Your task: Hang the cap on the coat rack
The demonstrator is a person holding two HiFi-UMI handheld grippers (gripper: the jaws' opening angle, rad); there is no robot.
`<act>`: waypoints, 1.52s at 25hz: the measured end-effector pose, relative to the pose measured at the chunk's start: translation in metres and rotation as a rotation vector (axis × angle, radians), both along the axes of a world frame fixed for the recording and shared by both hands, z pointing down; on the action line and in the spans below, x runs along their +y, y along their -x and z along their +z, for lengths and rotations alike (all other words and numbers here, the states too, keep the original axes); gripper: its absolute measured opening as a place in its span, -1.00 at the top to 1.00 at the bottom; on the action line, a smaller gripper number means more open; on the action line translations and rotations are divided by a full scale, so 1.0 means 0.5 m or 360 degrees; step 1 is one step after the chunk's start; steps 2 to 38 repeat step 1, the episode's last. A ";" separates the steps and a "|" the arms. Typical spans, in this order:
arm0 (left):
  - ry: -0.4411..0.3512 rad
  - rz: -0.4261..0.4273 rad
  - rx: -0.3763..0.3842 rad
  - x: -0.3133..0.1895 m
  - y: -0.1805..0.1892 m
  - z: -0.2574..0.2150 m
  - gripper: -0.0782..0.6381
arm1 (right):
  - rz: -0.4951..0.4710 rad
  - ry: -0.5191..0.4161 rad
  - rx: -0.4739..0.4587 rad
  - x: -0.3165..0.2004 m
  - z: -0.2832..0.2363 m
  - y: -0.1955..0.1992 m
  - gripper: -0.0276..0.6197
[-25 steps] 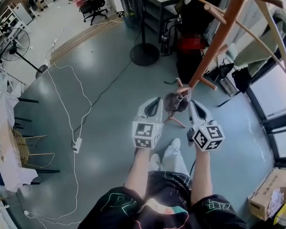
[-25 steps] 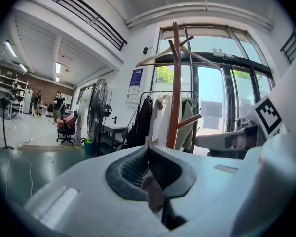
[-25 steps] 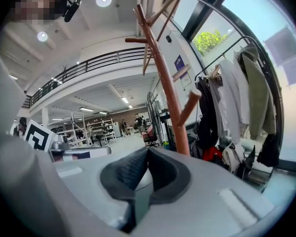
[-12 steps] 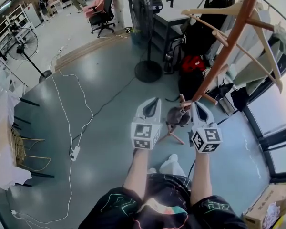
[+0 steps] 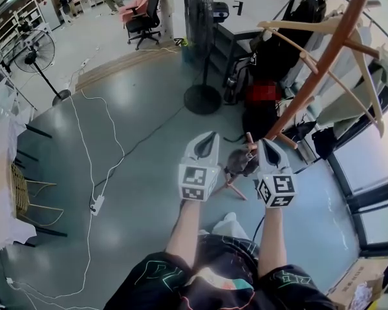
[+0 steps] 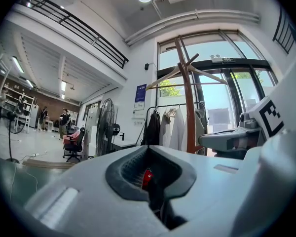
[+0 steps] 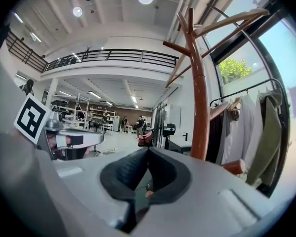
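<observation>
Left gripper [image 5: 209, 137], right gripper [image 5: 264, 143]: both jaw pairs pressed together, nothing pinched. Cap [image 5: 240, 162], dark grey, low between grippers, nearer right one, at coat rack [image 7: 200, 98] lower pegs; hung or resting, unclear. Rack pole rises ahead-right. Pedestal fan [image 5: 202, 100] farther ahead.
</observation>
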State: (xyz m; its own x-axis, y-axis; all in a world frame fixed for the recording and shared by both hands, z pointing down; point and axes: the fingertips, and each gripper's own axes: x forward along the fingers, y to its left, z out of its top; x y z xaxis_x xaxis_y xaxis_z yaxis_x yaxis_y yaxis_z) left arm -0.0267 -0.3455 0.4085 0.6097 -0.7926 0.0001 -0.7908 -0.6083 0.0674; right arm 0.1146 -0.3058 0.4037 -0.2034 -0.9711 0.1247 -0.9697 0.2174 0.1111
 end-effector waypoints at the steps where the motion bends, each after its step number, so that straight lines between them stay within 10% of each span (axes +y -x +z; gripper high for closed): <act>1: 0.0003 0.0002 0.0006 0.000 0.001 0.002 0.75 | -0.0004 0.0001 0.0013 0.000 0.001 0.004 0.90; 38: 0.0003 0.0002 0.0006 0.000 0.001 0.002 0.75 | -0.0004 0.0001 0.0013 0.000 0.001 0.004 0.90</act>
